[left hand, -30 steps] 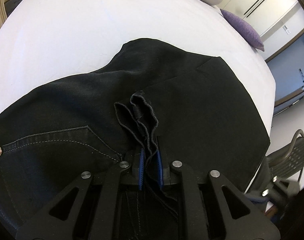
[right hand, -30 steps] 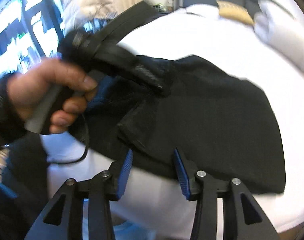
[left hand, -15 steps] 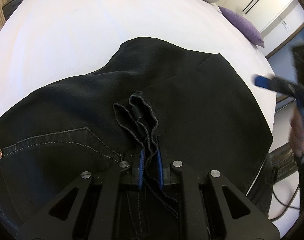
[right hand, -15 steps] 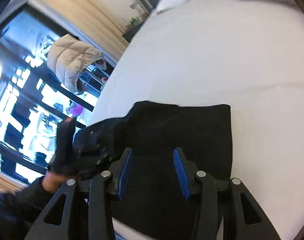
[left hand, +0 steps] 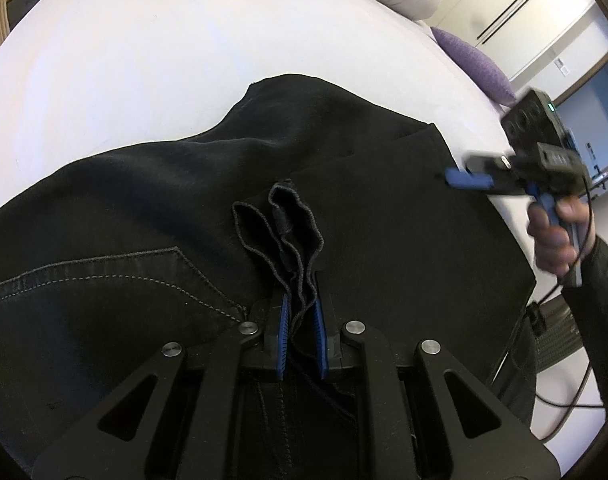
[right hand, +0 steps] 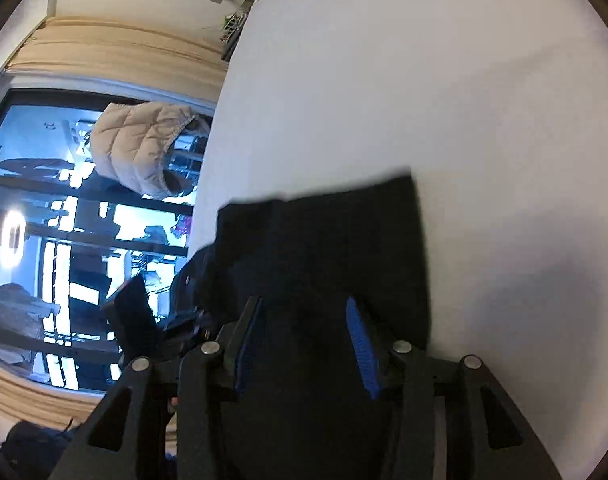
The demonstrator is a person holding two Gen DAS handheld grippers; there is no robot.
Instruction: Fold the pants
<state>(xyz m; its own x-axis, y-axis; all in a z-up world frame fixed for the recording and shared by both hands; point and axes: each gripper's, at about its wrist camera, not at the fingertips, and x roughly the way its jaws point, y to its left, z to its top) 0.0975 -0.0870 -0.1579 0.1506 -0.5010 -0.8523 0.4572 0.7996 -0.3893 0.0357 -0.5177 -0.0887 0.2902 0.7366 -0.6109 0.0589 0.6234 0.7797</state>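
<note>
Already my left claw (left hand: pixel 300 332) is clenched on a bunched wad of hem from the black jeans (left hand: pixel 183 208), which lie doubled over on the white bed (left hand: pixel 163 48) with a stitched pocket showing at my left. My right claw (right hand: pixel 304 340) hangs released, pads apart, over the far edge of the folded cloth and grips nothing. I judge one fold made; the pinched hem has yet to be laid flat, and a further fold probably remains.
</note>
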